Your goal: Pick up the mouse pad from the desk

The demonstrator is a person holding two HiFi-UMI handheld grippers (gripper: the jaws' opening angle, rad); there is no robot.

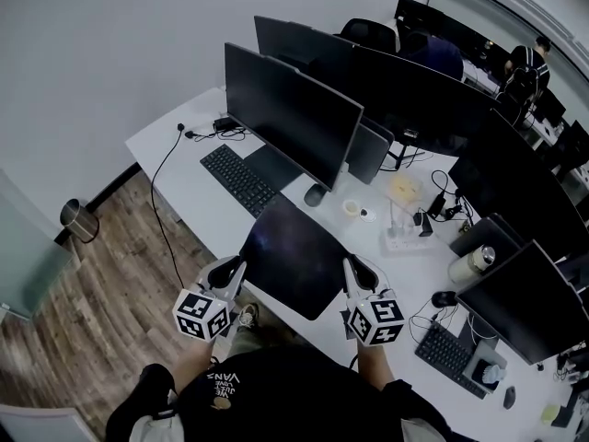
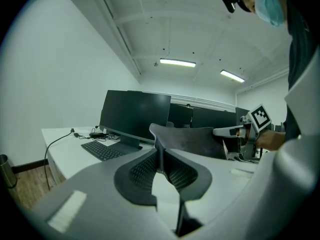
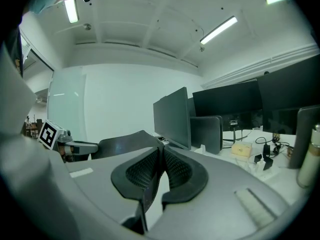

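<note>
With the left claw and right claw each clamped on the mouse pad's near edge, raise both evenly off the bench.

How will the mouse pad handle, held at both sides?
Probably floppy: the mouse pad is a thin sheet whose edge curls in the left gripper view. Likely light: the left gripper and right gripper carry it by edge pinches alone. Its middle may sag.

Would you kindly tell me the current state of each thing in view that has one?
mouse pad: held up by its two near corners
left hand-held gripper: shut on the mouse pad
right hand-held gripper: shut on the mouse pad
nearest monitor: screen dark
</note>
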